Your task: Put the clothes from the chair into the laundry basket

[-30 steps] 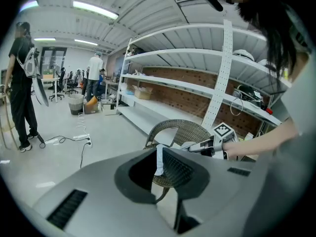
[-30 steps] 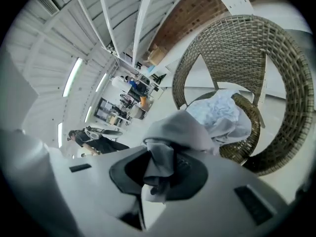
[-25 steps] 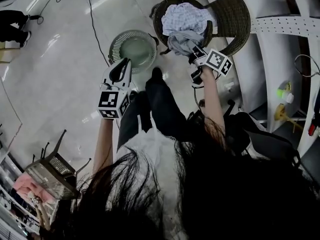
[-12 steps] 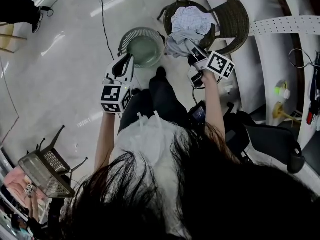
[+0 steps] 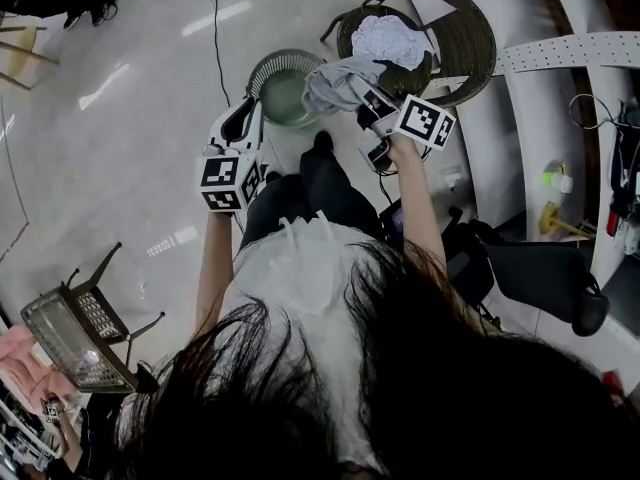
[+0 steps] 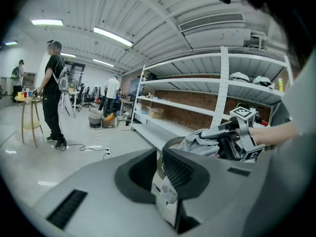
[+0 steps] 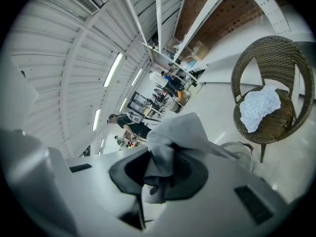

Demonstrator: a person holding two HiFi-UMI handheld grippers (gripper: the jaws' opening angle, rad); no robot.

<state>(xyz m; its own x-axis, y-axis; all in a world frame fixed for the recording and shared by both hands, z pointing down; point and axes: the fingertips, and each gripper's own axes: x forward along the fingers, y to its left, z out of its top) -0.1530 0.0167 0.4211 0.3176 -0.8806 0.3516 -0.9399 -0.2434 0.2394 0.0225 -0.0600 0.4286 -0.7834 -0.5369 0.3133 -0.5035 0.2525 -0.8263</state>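
Observation:
A grey garment hangs from my right gripper, which is shut on it, in the air between the wicker chair and the round laundry basket. In the right gripper view the grey garment bunches between the jaws of my right gripper. A white patterned cloth still lies on the chair seat. My left gripper is shut and holds nothing, just left of the basket. In the left gripper view, my right gripper and the garment show to the right.
White shelving runs along the right, close behind the chair. A cable trails over the floor left of the basket. A person's dark legs stand below the basket. A folding rack sits at lower left.
My right gripper has lifted the grey garment off the chair and carried it left toward the basket. My left gripper has also risen and shifted toward the basket.

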